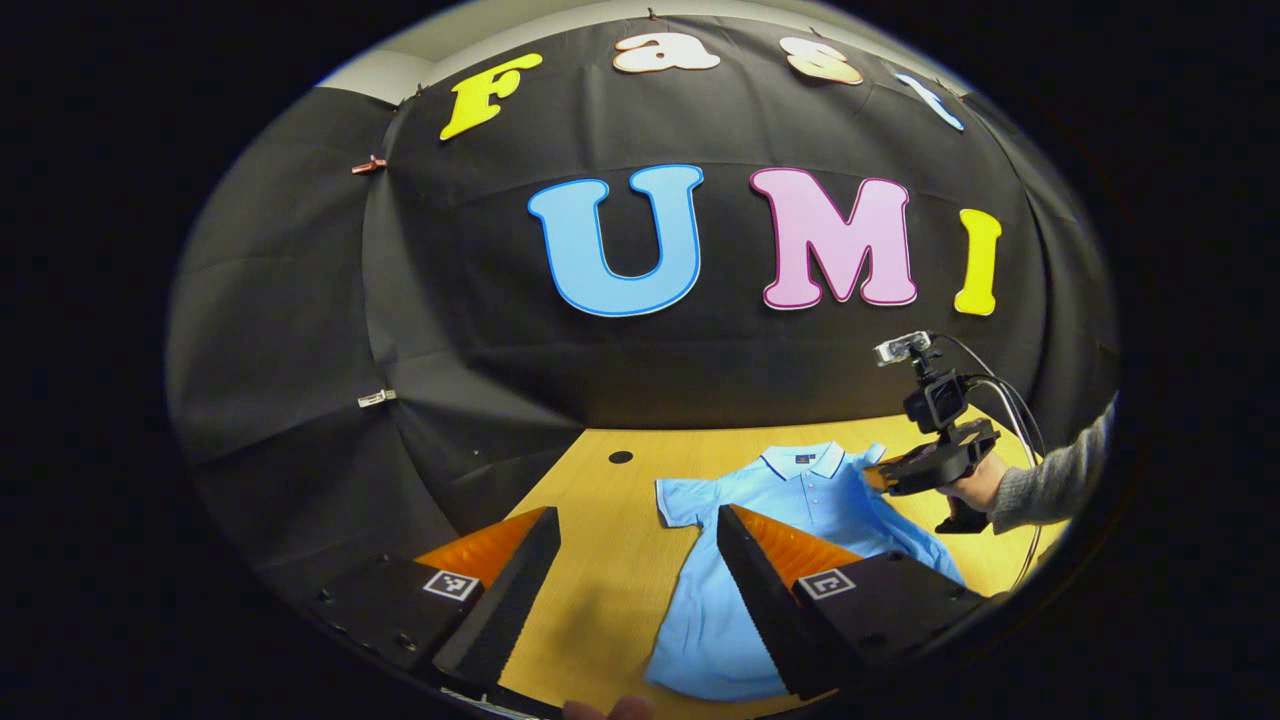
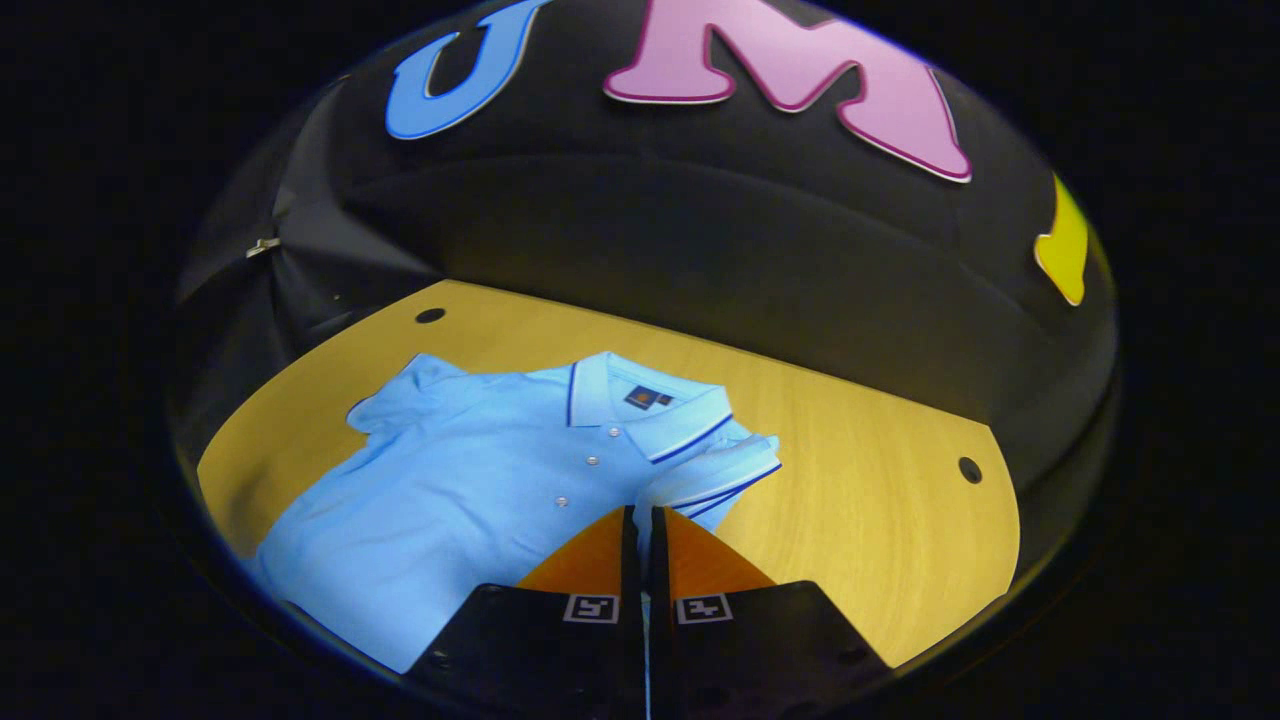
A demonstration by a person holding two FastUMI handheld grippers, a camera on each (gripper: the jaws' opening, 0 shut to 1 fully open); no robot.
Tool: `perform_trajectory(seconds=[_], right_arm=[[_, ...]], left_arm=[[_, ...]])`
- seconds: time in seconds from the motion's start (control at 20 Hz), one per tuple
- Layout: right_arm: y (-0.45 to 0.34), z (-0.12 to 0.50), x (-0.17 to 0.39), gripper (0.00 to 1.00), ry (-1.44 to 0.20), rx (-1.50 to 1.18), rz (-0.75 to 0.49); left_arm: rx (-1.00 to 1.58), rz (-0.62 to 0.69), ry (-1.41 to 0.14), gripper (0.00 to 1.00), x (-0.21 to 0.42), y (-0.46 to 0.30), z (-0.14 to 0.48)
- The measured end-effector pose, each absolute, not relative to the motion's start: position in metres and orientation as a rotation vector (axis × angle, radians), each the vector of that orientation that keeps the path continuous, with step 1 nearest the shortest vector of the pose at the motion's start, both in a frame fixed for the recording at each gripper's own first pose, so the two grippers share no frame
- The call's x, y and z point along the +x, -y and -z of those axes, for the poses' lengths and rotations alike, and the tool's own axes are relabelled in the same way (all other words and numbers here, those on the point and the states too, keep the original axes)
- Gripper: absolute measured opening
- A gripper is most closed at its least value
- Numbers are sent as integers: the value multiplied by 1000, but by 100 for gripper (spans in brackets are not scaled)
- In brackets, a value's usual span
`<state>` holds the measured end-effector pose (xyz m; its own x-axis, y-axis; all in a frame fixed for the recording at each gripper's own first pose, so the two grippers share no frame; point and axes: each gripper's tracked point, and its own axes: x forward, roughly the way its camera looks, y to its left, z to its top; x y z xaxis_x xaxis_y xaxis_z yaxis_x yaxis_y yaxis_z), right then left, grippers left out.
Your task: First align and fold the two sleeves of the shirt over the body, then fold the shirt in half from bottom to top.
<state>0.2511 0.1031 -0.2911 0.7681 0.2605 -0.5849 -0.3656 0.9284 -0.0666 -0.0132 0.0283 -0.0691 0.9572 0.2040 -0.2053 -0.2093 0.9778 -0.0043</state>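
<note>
A light blue polo shirt (image 1: 800, 490) lies face up on the wooden table, collar toward the booth wall. In the left gripper view my left gripper (image 1: 638, 515) is open above the table, to the left of the shirt's lower body, with nothing between its fingers. Farther off, my right gripper (image 1: 925, 468) sits at the shirt's right sleeve, held by a hand in a grey sleeve. In the right gripper view the shirt (image 2: 470, 480) spreads to the left. My right gripper (image 2: 640, 512) is shut on the striped-cuff sleeve (image 2: 715, 470), which is raised and bunched beside the collar.
The wooden table (image 2: 880, 520) has bare room to the right of the shirt and a round hole at each far corner (image 2: 430, 315) (image 2: 969, 469). Black cloth walls close the back and sides. A cable (image 1: 1015, 400) trails from the right gripper.
</note>
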Motion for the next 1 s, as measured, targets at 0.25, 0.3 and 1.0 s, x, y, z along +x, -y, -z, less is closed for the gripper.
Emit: perform_trajectory(seconds=[0.25, 0.3, 1.0], right_arm=[[-147, 318, 225, 6, -683, -215, -471], [-152, 325, 226, 6, -697, -216, -483], [-165, 347, 219, 64, -822, -41, -476]], left_arm=[[-37, -242, -216, 100, -23, -36, 73], [-40, -248, -219, 100, -24, -37, 74], [-72, -260, -229, 100, -11, -44, 87]])
